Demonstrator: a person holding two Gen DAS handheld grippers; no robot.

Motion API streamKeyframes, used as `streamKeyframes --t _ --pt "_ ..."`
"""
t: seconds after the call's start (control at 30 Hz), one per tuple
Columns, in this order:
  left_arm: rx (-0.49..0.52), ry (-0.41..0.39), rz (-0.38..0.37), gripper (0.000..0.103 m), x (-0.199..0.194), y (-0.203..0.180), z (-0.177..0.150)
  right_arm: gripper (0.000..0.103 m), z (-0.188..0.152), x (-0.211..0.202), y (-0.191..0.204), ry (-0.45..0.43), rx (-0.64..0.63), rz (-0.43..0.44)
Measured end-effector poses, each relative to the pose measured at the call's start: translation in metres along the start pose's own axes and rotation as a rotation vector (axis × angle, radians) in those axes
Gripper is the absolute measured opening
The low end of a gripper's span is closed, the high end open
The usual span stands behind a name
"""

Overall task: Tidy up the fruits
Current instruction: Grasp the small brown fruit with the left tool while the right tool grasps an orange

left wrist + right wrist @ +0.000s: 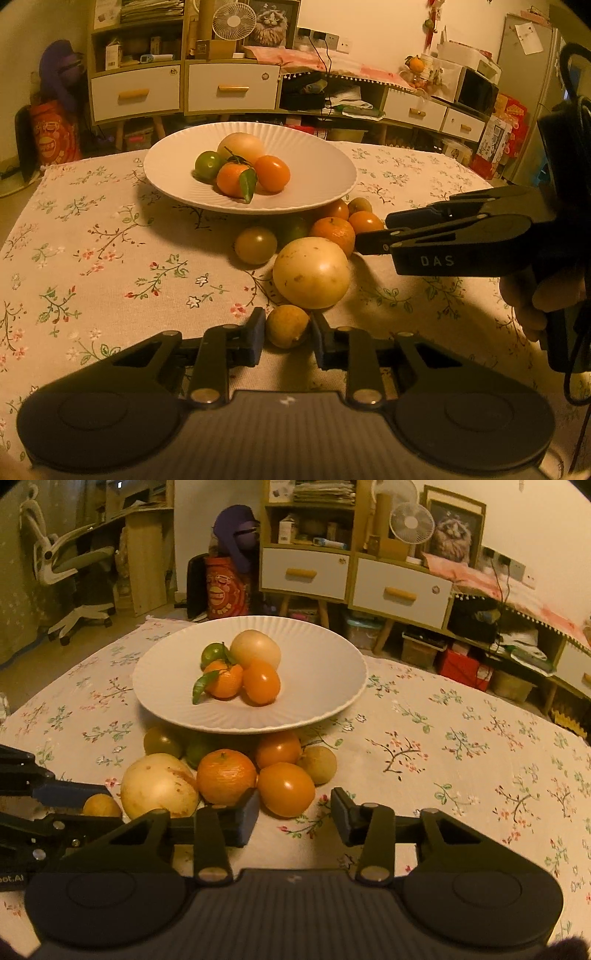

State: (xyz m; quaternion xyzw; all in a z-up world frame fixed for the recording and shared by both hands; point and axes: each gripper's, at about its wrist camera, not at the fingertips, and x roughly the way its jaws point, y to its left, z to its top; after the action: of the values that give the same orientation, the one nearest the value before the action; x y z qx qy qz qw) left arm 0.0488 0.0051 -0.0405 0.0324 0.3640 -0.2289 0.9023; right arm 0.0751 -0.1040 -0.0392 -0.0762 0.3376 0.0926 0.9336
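A white plate (pixel 317 173) holds several fruits: a pale melon-like fruit (pixel 241 146), a green one (pixel 207 165), a leafy tangerine (pixel 232 180) and an orange tomato (pixel 272 173). More fruit lies in front on the cloth: a big pale fruit (pixel 311 272), a tangerine (pixel 332 230), greenish ones (pixel 255 244). My left gripper (pixel 288 336) is open, its pads either side of a small yellow fruit (pixel 287 326), close but seemingly not squeezing. My right gripper (pixel 294 814) is open, just before an orange tomato (pixel 286 789); it also shows in the left wrist view (pixel 373 236).
The floral tablecloth (pixel 92 258) covers the table, with bare cloth left and right of the fruit pile. Cabinets with drawers (pixel 232 86), a fan (pixel 234 20) and a fridge (pixel 528 92) stand behind the table. An office chair (pixel 70 565) stands far left.
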Motion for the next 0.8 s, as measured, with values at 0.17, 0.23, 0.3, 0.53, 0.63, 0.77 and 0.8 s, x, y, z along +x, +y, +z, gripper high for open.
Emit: streamKeyframes --t 0.17,0.23,0.3,0.53,0.63,0.77,0.8 --pt "-0.002 0.002 -0.001 0.028 0.0001 -0.0003 0.0 0.029 0.0017 -0.0007 0.0015 -0.012 -0.016 0.015" --pt "-0.003 0.002 -0.001 0.028 0.0004 -0.0004 0.0002 0.029 0.0017 -0.0008 0.002 -0.014 -0.026 0.018" --pt "-0.005 0.003 -0.001 0.028 0.0004 -0.0003 0.0004 0.029 0.0013 -0.0014 0.0007 -0.014 -0.02 0.026" --pt "-0.017 0.007 0.001 0.027 0.0002 0.0029 0.0023 0.026 0.0004 -0.006 0.0015 -0.022 -0.008 0.033" --pt "-0.023 0.006 0.006 0.027 -0.0006 0.0043 0.0025 0.021 0.0017 -0.0089 -0.0005 -0.028 0.006 0.042" --pt "-0.031 0.006 0.008 0.027 -0.0013 0.006 0.003 0.021 0.002 -0.0093 -0.0019 -0.014 0.021 0.051" --pt "-0.031 0.006 0.009 0.027 -0.0015 0.0056 0.0029 0.023 0.0022 -0.0085 -0.0019 -0.006 0.02 0.053"
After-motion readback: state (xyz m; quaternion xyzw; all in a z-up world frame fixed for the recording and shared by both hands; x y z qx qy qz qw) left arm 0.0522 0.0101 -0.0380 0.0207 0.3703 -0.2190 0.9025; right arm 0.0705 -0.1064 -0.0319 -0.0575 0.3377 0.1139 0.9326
